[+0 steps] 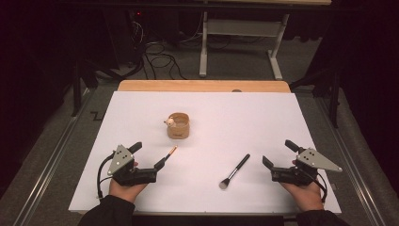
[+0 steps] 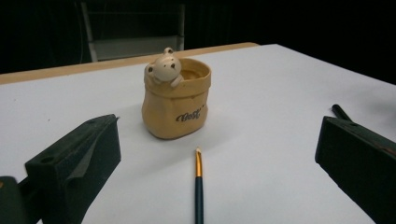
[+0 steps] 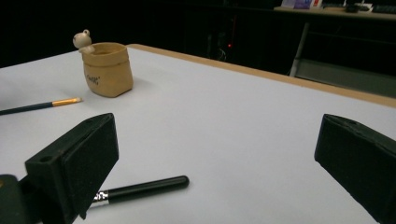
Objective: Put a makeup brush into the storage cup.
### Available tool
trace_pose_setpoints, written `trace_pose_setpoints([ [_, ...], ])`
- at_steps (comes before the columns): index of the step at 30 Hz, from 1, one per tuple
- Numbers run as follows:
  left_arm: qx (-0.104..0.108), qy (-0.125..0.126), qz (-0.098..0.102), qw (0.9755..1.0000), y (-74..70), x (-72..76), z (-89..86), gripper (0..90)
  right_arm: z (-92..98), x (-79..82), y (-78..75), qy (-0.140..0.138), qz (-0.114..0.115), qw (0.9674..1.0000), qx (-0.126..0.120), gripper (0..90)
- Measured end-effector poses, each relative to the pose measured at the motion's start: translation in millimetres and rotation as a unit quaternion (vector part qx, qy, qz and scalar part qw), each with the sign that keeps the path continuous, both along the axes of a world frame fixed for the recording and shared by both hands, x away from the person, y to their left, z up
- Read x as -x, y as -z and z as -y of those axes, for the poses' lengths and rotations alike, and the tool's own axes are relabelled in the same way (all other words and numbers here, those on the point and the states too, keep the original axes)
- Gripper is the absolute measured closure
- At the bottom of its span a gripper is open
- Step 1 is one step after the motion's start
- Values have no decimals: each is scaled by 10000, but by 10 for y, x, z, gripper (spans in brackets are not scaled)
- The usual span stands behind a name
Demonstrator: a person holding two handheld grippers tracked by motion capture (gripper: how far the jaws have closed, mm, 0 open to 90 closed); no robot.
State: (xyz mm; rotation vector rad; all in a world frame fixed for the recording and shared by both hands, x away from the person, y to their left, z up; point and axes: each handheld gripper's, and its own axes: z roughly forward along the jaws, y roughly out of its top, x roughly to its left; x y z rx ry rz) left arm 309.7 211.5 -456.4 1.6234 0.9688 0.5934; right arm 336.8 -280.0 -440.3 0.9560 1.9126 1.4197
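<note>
A tan sack-shaped pot [image 1: 178, 125] with a small bear on its rim stands upright mid-table. In front of it lies a thin brush [image 1: 171, 153] with a gold ferrule, its dark handle reaching between the jaws of my left gripper [image 1: 148, 156], which is open and holds nothing. A black-handled makeup brush [image 1: 235, 171] lies flat to the right. Beside its handle end, my right gripper [image 1: 279, 154] stands open and empty. The left gripper view has the pot [image 2: 176, 105] ahead and the thin brush [image 2: 199, 186] pointing at it. The right gripper view shows the makeup brush handle [image 3: 144, 188] low at left.
A white sheet [image 1: 263, 117] covers the table, with a wooden edge [image 1: 202, 85] along the far side. Beyond it are a dark floor, cables and a pale table frame [image 1: 242, 42]. Metal rails [image 1: 51, 160] run along both sides.
</note>
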Motion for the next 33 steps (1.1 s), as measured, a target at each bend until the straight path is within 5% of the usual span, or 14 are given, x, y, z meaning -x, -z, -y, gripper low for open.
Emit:
trace_pose_setpoints([
  [9, -90, -150, -227, 9996, 25, -44, -16, 18, 24, 11, 92, -82, -102, 9998, 164, 5],
  [17, -241, -172, -731, 9969, 78, -121, -40, 21, 48, -19, 140, -62, -161, 9995, 255, 5],
  [33, -384, -393, -1079, 9926, 112, -136, -115, 23, 34, -7, 144, -37, -200, 9995, 228, 5],
])
